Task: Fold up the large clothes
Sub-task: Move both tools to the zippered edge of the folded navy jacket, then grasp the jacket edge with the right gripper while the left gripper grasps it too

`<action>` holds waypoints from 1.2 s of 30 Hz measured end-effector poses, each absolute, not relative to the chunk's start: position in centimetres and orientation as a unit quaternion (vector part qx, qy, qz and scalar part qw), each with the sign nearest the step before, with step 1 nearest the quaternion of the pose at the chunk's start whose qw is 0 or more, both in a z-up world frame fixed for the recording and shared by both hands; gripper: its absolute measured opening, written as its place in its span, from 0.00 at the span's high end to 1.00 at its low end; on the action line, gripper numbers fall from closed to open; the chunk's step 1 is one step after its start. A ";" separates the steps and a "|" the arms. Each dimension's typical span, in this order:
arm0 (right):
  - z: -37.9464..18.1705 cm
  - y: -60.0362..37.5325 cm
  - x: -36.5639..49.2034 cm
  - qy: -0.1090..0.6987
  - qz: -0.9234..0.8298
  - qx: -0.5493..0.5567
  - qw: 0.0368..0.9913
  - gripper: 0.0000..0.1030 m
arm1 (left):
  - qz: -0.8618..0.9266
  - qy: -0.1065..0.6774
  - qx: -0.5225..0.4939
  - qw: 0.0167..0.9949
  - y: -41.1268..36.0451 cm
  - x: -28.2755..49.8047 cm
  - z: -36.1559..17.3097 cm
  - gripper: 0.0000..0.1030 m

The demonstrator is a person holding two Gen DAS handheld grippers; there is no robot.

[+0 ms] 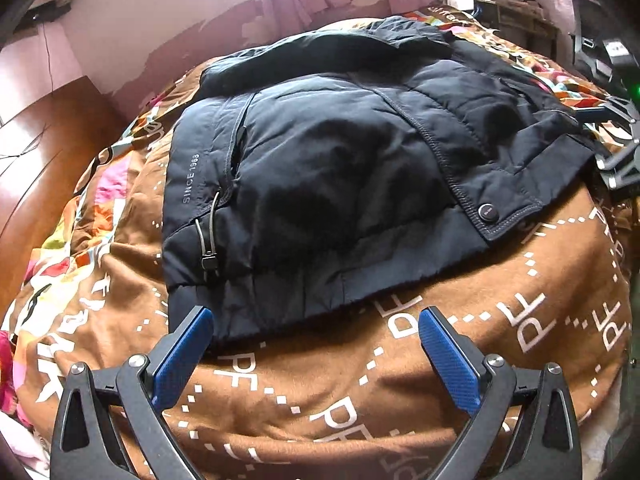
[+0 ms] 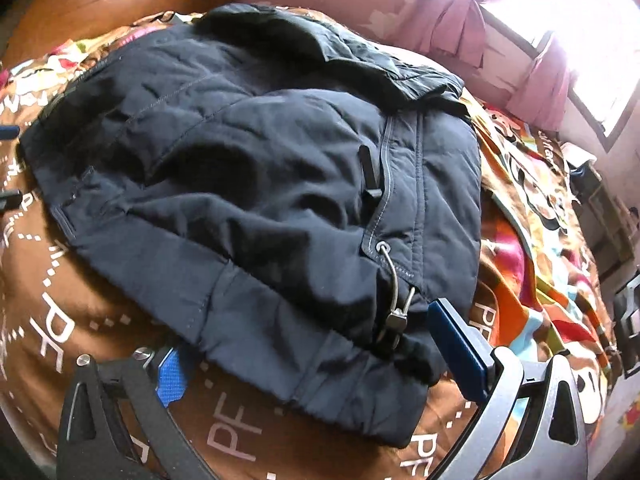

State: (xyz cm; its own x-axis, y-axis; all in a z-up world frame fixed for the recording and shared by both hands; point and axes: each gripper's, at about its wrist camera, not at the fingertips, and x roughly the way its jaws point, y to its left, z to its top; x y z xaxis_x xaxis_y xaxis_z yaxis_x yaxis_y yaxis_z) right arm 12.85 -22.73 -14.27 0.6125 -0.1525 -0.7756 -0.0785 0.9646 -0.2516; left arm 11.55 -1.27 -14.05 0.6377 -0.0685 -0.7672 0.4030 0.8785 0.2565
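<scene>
Navy padded jacket is lying partly folded on the brown blanket covering the bed.
Both grippers are gaping, holding nothing: left hand-held gripper is hovering at the hem, right hand-held gripper is straddling the drawcord corner. Pinching thick hem, not cord, should be keeping the fold square.

Brown blanket with white "PF" lettering and dotted lines spread over bed. Colourful patterned sheet in orange, pink and green beside it, toward window side. Polished wooden headboard at bed's edge. Pink wall with peeling paint patches. Pink curtains bunched at bright window. Cluttered shelf in far corner, contents too small to tell.
</scene>
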 end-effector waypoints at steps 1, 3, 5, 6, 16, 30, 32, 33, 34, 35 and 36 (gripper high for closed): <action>-13.7 -22.7 12.7 0.435 -0.009 -0.117 0.893 0.27 | -0.134 0.399 0.207 0.883 -1.3 11.3 -13.9 0.00; -13.0 -22.7 12.9 0.419 0.008 -0.115 0.901 0.43 | -0.136 0.392 0.206 0.886 -1.3 11.1 -13.6 0.00; -12.5 -22.5 13.5 0.419 0.029 -0.110 0.901 0.58 | -0.136 0.384 0.210 0.889 -1.5 10.9 -13.4 0.00; -12.1 -22.6 13.9 0.420 0.040 -0.099 0.901 0.62 | -0.136 0.379 0.213 0.890 -1.6 10.7 -13.3 0.00; -6.3 -25.5 18.0 0.376 0.099 0.093 0.917 0.82 | -0.089 0.339 0.223 0.909 -2.8 11.3 -13.1 0.00; -4.5 -26.2 18.6 0.350 0.103 0.093 0.926 0.85 | 0.024 0.294 0.229 0.928 -1.4 14.8 -10.9 0.55; -4.9 -26.0 17.6 0.351 0.102 0.064 0.929 0.85 | 0.019 0.293 0.220 0.930 -1.0 15.3 -9.9 0.66; -5.3 -25.7 17.0 0.351 0.099 0.045 0.930 0.85 | 0.018 0.292 0.217 0.931 -0.9 15.5 -9.4 0.72; -5.8 -25.3 16.3 0.354 0.094 0.020 0.930 0.85 | 0.013 0.292 0.213 0.932 -0.9 15.8 -8.6 0.76; -6.2 -25.0 15.9 0.358 0.090 0.001 0.929 0.82 | 0.009 0.291 0.211 0.933 -1.0 15.9 -8.1 0.77; -7.0 -24.6 15.3 0.365 0.086 -0.024 0.927 0.81 | 0.006 0.288 0.211 0.934 -1.2 16.2 -7.3 0.79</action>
